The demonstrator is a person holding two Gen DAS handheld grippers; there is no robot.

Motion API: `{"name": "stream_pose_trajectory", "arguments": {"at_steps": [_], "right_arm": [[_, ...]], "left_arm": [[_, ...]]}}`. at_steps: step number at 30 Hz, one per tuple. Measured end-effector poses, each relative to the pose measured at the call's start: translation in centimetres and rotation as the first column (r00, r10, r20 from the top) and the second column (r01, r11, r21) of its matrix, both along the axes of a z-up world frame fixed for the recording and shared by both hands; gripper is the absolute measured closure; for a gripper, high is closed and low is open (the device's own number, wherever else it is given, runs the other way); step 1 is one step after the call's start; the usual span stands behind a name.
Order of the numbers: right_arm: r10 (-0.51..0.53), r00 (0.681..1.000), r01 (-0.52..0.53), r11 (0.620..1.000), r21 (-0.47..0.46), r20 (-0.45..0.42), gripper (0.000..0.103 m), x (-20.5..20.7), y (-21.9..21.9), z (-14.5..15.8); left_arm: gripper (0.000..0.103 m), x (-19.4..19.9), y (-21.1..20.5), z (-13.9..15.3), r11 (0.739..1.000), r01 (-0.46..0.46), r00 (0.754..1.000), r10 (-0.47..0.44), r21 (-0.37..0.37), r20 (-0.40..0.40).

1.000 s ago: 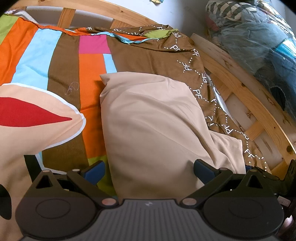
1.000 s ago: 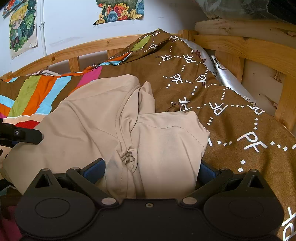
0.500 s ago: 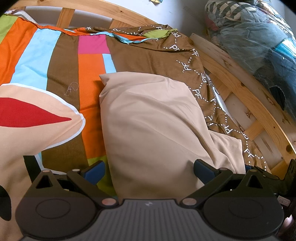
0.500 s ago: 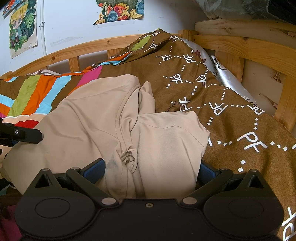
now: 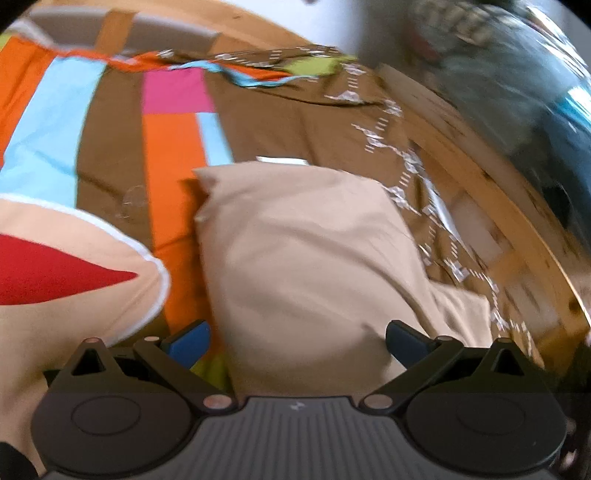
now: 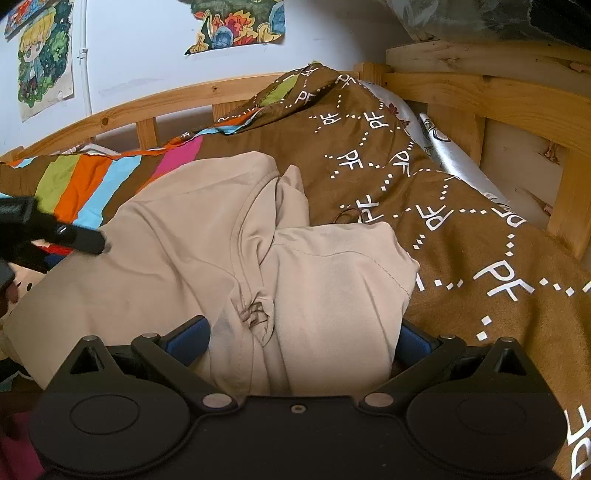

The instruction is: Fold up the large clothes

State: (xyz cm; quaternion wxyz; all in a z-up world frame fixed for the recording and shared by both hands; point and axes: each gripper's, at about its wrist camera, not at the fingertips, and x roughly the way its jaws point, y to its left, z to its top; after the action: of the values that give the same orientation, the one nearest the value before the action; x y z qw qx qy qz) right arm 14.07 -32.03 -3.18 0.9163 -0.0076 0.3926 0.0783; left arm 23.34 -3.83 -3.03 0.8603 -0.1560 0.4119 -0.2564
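A beige garment [image 5: 314,258] lies folded on the striped bedspread, its near edge passing between the spread fingers of my left gripper [image 5: 297,341], which stands open over it. In the right wrist view the same beige garment [image 6: 221,266] shows its neckline seam and a folded sleeve [image 6: 340,280]. My right gripper [image 6: 299,341] is open too, with the bunched cloth lying between its blue pads. The left gripper's body [image 6: 48,232] enters that view at the left edge, above the garment.
A colourful striped bedspread [image 5: 162,158] and a brown PF-patterned blanket [image 6: 461,229] cover the bed. A wooden bed frame [image 6: 480,96] runs along the back and right. Bagged clutter [image 5: 535,81] sits beyond the rail. Posters [image 6: 236,26] hang on the wall.
The left gripper has moved: its view is now blurred and shifted, and in the right wrist view its body has risen and come further in over the garment. The right gripper holds still.
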Motion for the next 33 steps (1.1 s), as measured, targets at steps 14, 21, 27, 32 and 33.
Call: {"name": "stream_pose_trajectory", "arguments": {"at_steps": [14,21,27,32,33], "right_arm": [[0.038,0.998,-0.028,0.981,0.190,-0.050,0.039,0.5,-1.4,-0.4],[0.079,0.997,-0.074,0.984,0.162,-0.026,0.075,-0.2,-0.4,0.5],[0.099,0.991,-0.118,0.967,0.227,0.095,0.082,-1.7,0.7,3.2],[0.189,0.961,-0.228,0.955,0.190,0.202,0.082,-0.1,5.0,5.2],[0.189,0.958,-0.233,0.951,0.203,0.215,0.082,1.0,5.9,5.5]], "left_arm": [[0.005,3.5,-0.8,-2.9,0.989,0.094,0.979,-0.113,-0.114,-0.169],[0.017,0.8,-3.5,-0.2,0.996,0.074,0.996,-0.072,0.049,-0.045],[0.022,-1.5,-2.3,2.3,0.998,0.061,0.998,-0.061,0.013,0.032],[0.023,-1.5,0.4,4.7,1.000,0.026,0.994,-0.026,0.001,0.110],[0.023,-1.1,1.2,5.4,1.000,0.009,0.992,-0.010,0.008,0.126]]}}
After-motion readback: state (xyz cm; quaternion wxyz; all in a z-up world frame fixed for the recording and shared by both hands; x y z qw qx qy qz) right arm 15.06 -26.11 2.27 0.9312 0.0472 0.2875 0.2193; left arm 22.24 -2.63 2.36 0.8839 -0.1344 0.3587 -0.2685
